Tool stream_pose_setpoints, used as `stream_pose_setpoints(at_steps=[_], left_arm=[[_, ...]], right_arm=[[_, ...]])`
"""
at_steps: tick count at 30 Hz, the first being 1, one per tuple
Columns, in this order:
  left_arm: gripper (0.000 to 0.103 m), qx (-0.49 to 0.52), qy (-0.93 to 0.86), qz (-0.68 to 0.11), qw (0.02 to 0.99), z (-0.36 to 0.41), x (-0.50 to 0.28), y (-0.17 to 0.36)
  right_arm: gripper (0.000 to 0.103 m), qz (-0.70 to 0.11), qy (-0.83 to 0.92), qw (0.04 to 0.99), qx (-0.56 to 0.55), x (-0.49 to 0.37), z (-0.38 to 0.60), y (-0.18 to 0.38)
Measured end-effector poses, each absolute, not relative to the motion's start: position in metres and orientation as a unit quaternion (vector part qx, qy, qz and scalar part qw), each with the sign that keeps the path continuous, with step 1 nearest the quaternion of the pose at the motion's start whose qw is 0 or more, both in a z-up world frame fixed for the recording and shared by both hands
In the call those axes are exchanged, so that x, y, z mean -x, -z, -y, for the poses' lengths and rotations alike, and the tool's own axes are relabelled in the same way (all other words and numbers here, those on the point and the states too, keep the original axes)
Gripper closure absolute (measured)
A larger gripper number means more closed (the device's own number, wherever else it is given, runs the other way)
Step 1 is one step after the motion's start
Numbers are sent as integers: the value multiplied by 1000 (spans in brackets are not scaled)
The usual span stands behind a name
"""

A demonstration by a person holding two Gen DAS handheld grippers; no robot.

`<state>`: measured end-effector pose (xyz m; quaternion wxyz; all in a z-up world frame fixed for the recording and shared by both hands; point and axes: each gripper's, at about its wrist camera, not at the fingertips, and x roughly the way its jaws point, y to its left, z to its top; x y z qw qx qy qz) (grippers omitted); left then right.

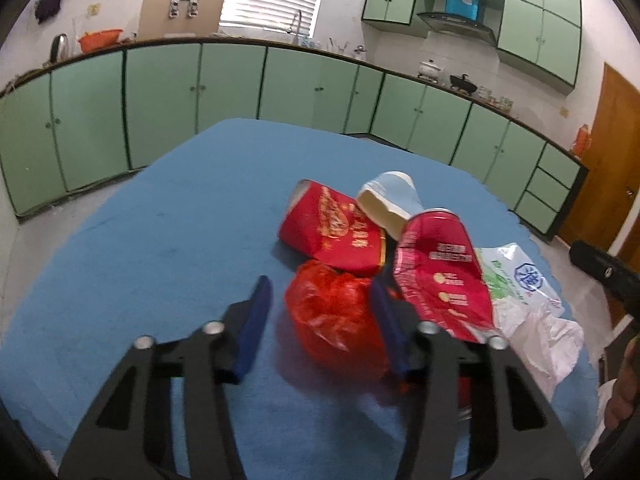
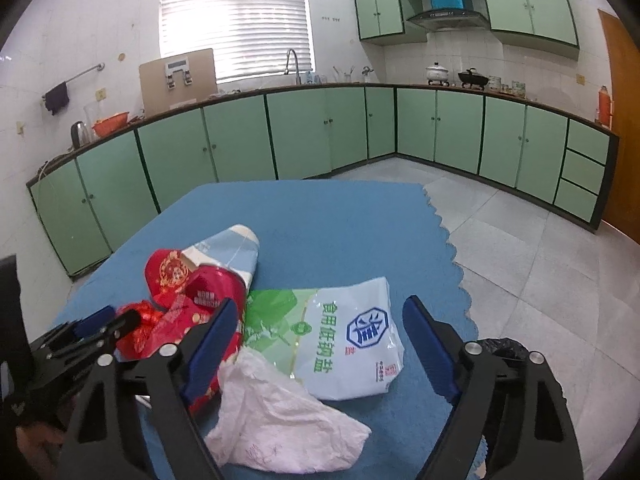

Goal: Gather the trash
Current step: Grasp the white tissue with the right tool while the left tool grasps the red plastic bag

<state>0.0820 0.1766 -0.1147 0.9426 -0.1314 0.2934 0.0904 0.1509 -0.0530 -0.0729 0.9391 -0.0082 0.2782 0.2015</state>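
A pile of trash lies on the blue table cloth [image 1: 160, 248]. In the left wrist view my left gripper [image 1: 320, 300] is open, its blue fingers on either side of a crumpled red plastic bag [image 1: 334, 316]. Beyond it lie a red foil packet [image 1: 332, 232], a crushed red packet [image 1: 440, 276] and a white and blue paper cup [image 1: 390, 198]. In the right wrist view my right gripper [image 2: 320, 320] is open above a white and green salt bag [image 2: 344, 344] and a crumpled white tissue [image 2: 276, 420].
Green kitchen cabinets [image 2: 300, 132] line the far walls, with tiled floor [image 2: 540, 260] right of the table. A black-lined bin [image 2: 500, 350] stands by the table's right edge. My left gripper also shows at the left of the right wrist view [image 2: 104, 324].
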Motion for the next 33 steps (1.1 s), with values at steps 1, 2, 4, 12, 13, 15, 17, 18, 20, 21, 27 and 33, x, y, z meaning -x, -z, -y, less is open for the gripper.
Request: stream_pose_setpoints(at_steps=[1, 2, 4, 12, 13, 15, 17, 18, 20, 21, 27, 33], left_arm=[[69, 136, -85, -293, 943, -176, -83, 116], [78, 141, -77, -292, 943, -175, -84, 116], [85, 137, -72, -289, 945, -171, -84, 118], [87, 126, -80, -284, 947, -162, -83, 120], [85, 125, -82, -286, 946, -162, -84, 121], [82, 125, -86, -289, 945, -162, -85, 120], [57, 122, -95, -294, 943, -159, -88, 119], [48, 122, -98, -296, 942, -161, -88, 119], [43, 127, -102, -301, 939, -162, -88, 122], [42, 128, -102, -307, 938, -163, -89, 124], [53, 132, -93, -309, 937, -160, -90, 127], [77, 120, -80, -301, 943, -149, -91, 126]], right_arm=[[22, -279, -201, 939, 13, -149, 55, 75], [23, -280, -200, 939, 17, -147, 57, 77], [25, -289, -198, 936, 21, -144, 61, 83], [29, -310, -207, 928, 22, -137, 59, 105], [31, -310, -207, 928, 23, -136, 58, 106], [38, -314, -210, 926, 26, -137, 56, 110], [51, -325, -216, 920, 28, -139, 55, 114], [54, -329, -217, 919, 28, -140, 55, 116], [67, -336, -219, 916, 31, -140, 56, 119], [71, -338, -221, 914, 30, -140, 56, 119], [90, -338, -236, 911, 22, -139, 60, 115], [64, -323, -251, 912, 19, -132, 64, 105]])
